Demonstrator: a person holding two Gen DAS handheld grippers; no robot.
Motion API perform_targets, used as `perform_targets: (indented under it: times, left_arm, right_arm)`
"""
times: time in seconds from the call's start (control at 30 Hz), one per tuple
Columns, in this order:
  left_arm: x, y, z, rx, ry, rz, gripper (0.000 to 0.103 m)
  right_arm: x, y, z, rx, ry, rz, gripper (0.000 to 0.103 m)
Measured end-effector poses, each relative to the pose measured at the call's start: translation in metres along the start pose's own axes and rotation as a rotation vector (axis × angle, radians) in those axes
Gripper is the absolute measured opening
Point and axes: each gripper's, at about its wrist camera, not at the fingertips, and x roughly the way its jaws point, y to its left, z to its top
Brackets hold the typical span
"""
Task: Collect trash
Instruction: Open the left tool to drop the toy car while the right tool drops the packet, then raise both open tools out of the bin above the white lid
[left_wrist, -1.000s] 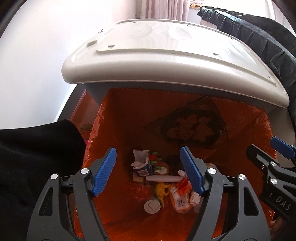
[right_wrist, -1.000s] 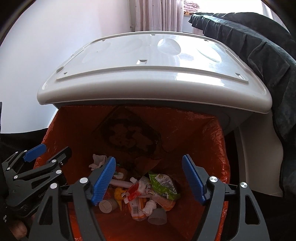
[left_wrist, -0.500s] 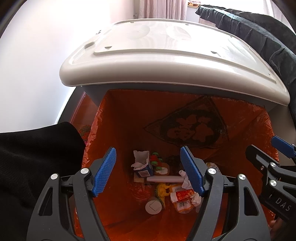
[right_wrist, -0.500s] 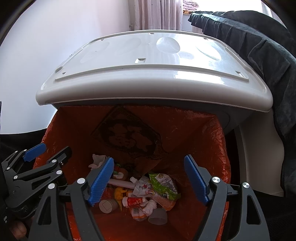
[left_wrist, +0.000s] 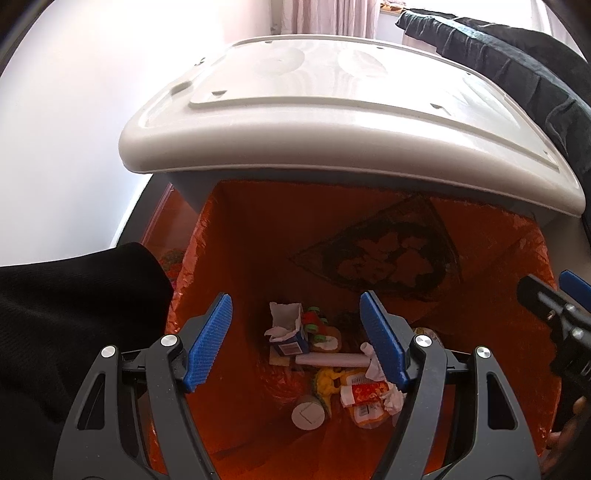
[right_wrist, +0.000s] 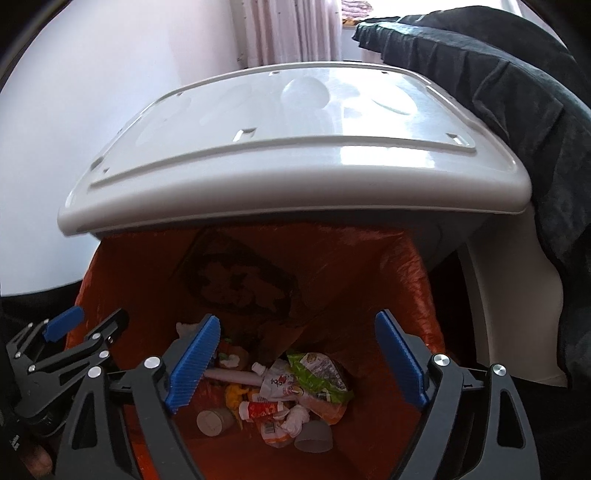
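Note:
An open bin with an orange liner sits below both grippers, its white lid tilted up behind. Trash lies at the bottom: a blue-and-white carton, a white tube, a red-and-white sachet, a green packet and a round cup. My left gripper hangs open over the pile with nothing between its blue pads. My right gripper is over the same bin; its jaws are opening and hold nothing.
Dark fabric drapes over furniture at the right, close to the lid. A black sleeve fills the left of the left wrist view. A pale wall and a curtain stand behind the bin.
The red-and-white sachet has dropped from near the grippers' jaws onto the trash pile. The right gripper's jaws have spread wider. The left gripper has stayed put.

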Motion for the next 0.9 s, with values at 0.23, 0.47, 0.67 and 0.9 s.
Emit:
perform_targets:
  times: [0.23, 0.47, 0.67, 0.9]
  left_arm:
    - [-0.018, 0.003, 0.020, -0.008, -0.077, 0.006, 0.070]
    - [-0.048, 0.008, 0.055, -0.011, -0.208, 0.028, 0.070]
    - [-0.068, 0.015, 0.078, -0.040, -0.302, 0.025, 0.087]
    - [-0.073, 0.018, 0.106, -0.083, -0.304, -0.001, 0.089]
  right_arm:
    - [-0.029, -0.013, 0.027, 0.014, -0.113, -0.034, 0.087]
    - [-0.078, -0.015, 0.058, -0.042, -0.313, -0.110, 0.092]
    - [-0.108, -0.016, 0.078, -0.068, -0.432, -0.153, 0.097]
    - [-0.112, -0.022, 0.096, -0.043, -0.454, -0.130, 0.098]
